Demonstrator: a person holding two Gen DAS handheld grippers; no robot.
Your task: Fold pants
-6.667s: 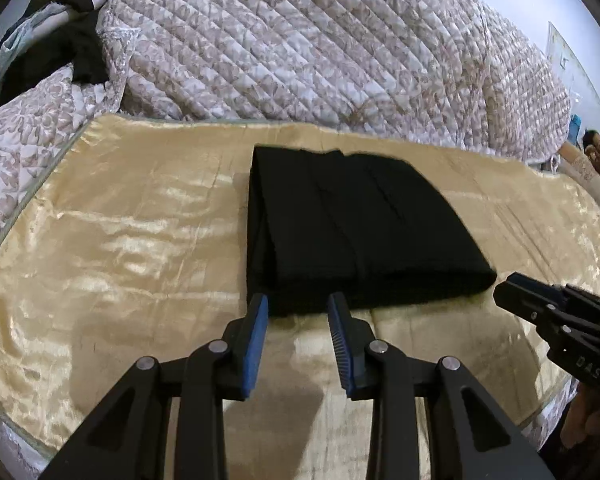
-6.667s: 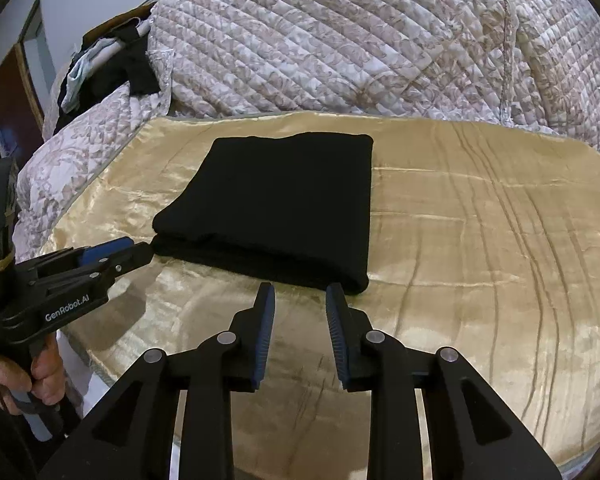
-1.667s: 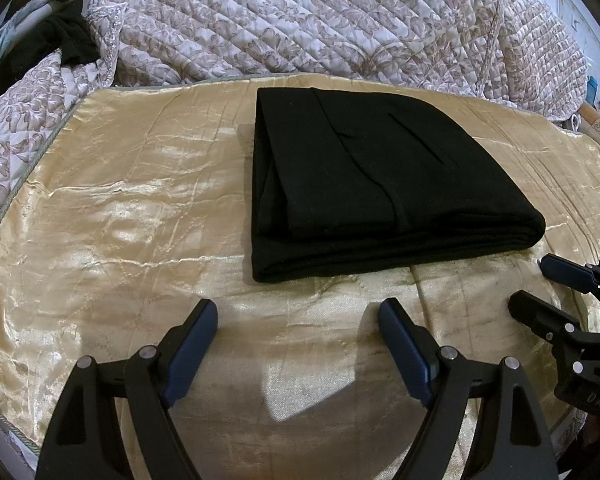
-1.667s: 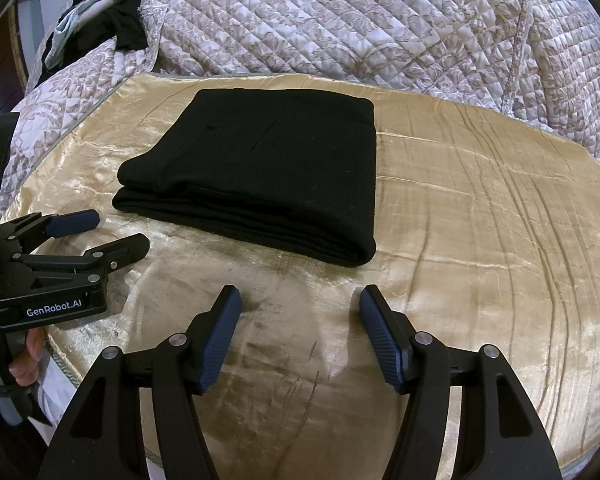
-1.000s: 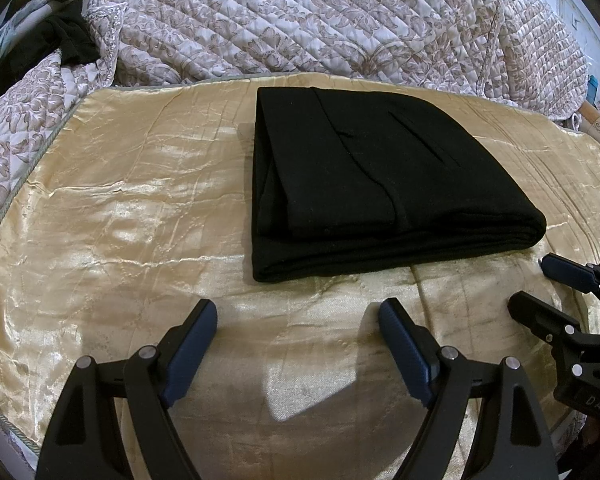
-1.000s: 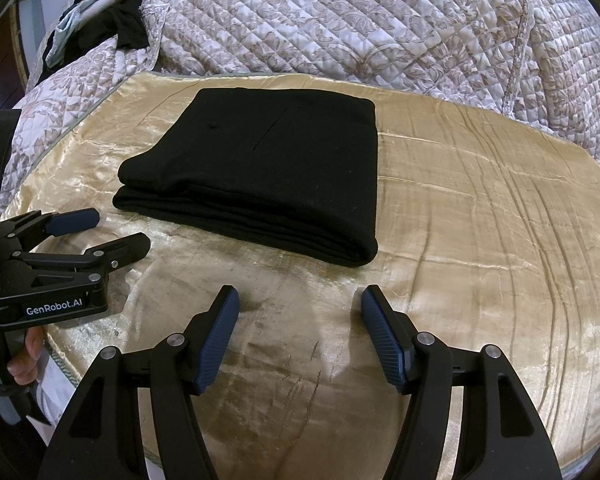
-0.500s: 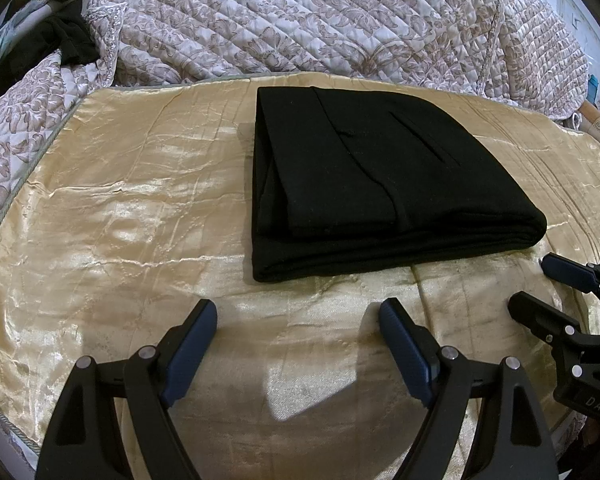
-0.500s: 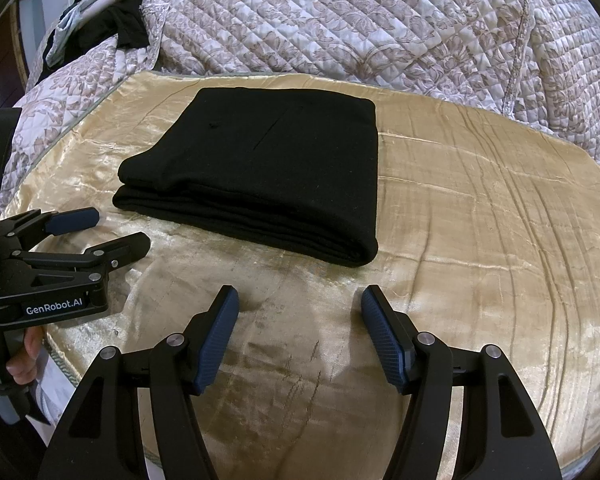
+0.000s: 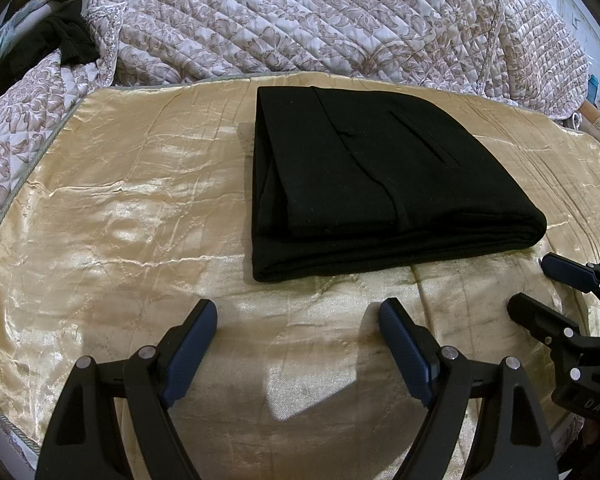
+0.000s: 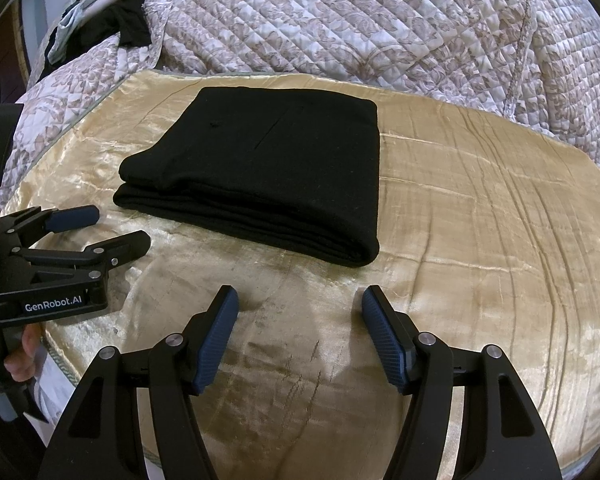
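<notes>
On the gold satin cover (image 9: 120,208) spread over the bed, the black pants (image 9: 372,176) lie folded into a thick, squared stack of several layers. The stack sits toward the far edge of the cover, close to the heaped quilted bedspread (image 9: 320,20) that rises behind it, and nearer the middle of that edge than either corner. In the left wrist view a slanted pocket slit shows on the top layer, and the layered edges face the near side of the cover. In the right wrist view the pants (image 10: 268,168) show a rounded fold along their right side.

Both claws hang above the bare satin on the near side of the stack, touching neither it nor the cover as far as can be seen. The left claw (image 9: 298,322) stands wide, its blue pads spread apart with nothing between them. The right claw (image 10: 300,308) also stands wide and empty, its ribbed blue pads apart. Each claw shows in the other's view: the right one at the right edge of the left view, the left one at the left edge of the right view, with a person's hand (image 10: 18,354) around its grip.

Dark clothes (image 10: 112,20) lie bunched on the bedspread at the far left corner.
</notes>
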